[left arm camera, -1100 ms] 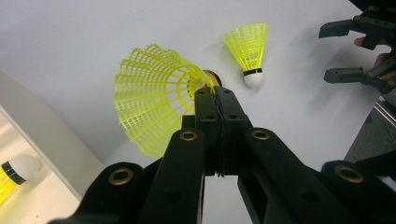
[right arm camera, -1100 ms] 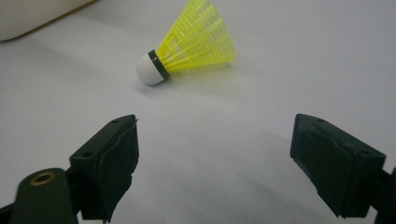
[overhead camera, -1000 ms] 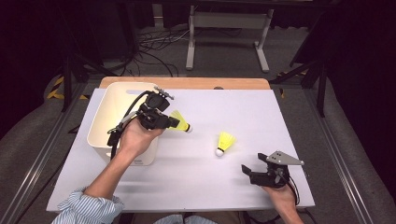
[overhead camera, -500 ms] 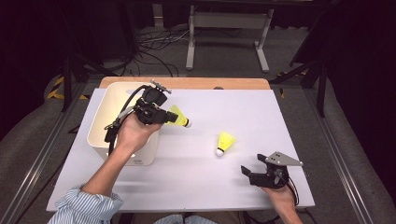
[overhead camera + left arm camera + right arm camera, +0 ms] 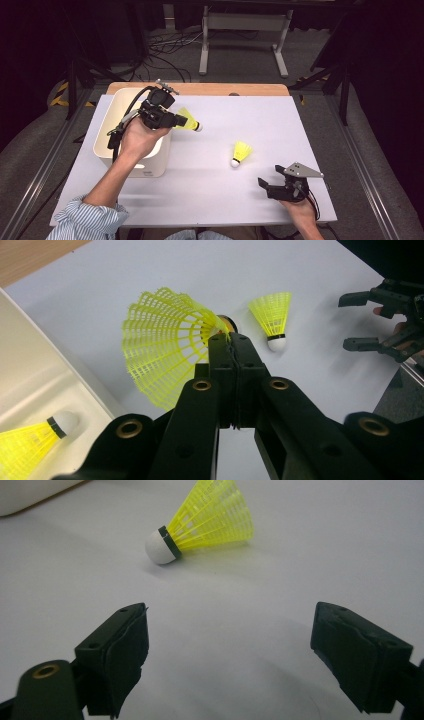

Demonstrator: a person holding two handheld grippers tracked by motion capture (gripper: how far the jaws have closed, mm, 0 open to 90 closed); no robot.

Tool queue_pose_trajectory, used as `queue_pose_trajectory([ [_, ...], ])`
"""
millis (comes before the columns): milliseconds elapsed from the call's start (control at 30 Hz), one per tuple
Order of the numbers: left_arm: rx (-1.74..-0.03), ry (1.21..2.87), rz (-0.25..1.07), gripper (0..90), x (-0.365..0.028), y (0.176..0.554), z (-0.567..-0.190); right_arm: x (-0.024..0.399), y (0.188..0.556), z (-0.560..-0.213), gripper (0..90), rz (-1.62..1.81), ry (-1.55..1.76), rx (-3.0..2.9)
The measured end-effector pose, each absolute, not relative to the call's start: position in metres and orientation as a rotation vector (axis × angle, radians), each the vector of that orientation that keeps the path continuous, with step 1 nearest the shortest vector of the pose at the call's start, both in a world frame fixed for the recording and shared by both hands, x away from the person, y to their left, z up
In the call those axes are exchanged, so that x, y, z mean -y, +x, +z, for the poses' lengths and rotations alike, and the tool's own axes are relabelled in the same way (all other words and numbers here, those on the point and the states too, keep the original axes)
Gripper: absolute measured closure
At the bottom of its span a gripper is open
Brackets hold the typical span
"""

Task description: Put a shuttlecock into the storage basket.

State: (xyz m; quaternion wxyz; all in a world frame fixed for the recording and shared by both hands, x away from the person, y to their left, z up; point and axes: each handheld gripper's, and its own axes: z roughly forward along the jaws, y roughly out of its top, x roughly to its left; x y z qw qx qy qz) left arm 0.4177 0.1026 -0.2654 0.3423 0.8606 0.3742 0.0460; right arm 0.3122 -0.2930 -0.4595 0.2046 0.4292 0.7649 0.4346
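My left gripper [image 5: 175, 120] [image 5: 231, 340] hovers at the white bin's [image 5: 112, 150] right rim. It is shut on the skirt of a yellow shuttlecock [image 5: 187, 121] [image 5: 165, 347], whose cork points right over the table. Inside the bin [image 5: 35, 370] lies another yellow shuttlecock [image 5: 30, 445]. A third one [image 5: 240, 152] [image 5: 272, 320] [image 5: 210, 520] lies on the white table sheet, cork toward me. My right gripper [image 5: 267, 182] [image 5: 245, 655] [image 5: 360, 320] rests open near the front right, a little short of that shuttlecock, with nothing between its jaws.
The white sheet [image 5: 260, 120] covers a wooden table whose bare far edge [image 5: 240, 89] shows. Metal rails run along both sides; a stand and cables sit on the floor behind.
My left hand has drifted slightly toward the far side with the shuttlecock in its grip. The right hand has kept still.
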Motion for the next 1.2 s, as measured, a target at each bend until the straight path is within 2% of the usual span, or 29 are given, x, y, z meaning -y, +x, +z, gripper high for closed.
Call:
queue_pose_trajectory([
  [433, -0.997, 2.213, 0.145, 89.5, -0.112, 0.42, -0.253, 0.293, 0.313, -0.46, 16.0, 1.202, 1.19, -2.147],
  [1200, -1.087, 2.15, 0.176, 89.5, -0.139, 0.428, -0.252, 0.293, 0.314, -0.461, 15.9, 1.2, 1.191, -2.156],
])
